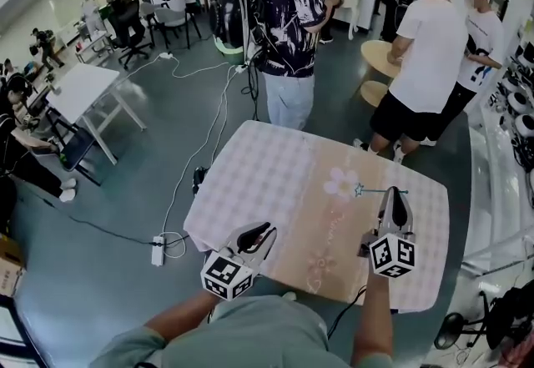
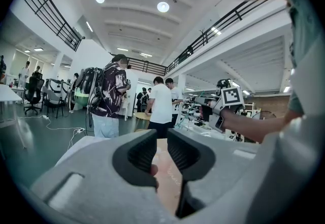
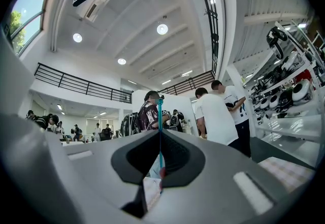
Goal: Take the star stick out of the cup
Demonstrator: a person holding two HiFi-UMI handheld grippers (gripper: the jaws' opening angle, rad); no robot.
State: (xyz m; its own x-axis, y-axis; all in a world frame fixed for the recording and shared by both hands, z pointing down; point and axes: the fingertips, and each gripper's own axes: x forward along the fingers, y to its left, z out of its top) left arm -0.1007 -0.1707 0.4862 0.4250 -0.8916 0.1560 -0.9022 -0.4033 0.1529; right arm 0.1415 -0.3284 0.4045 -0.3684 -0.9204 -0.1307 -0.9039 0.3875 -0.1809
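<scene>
The star stick [image 1: 380, 190] is a thin teal rod with a small star at its left end, held level above the table's far right part. My right gripper [image 1: 394, 191] is shut on it. In the right gripper view the star stick [image 3: 160, 111] rises straight up from between the closed pads of the right gripper [image 3: 160, 134]. My left gripper [image 1: 269, 230] hovers over the table's near left edge. Seen in its own view, the left gripper [image 2: 161, 136] has a narrow gap between the jaws and holds nothing. I see no cup in any view.
The table [image 1: 250, 174] wears a checked white and beige cloth with a flower print [image 1: 340, 183]. Several people stand just behind it. A power strip [image 1: 157, 251] and cables lie on the floor at left. Shelves of equipment [image 1: 517, 99] line the right side.
</scene>
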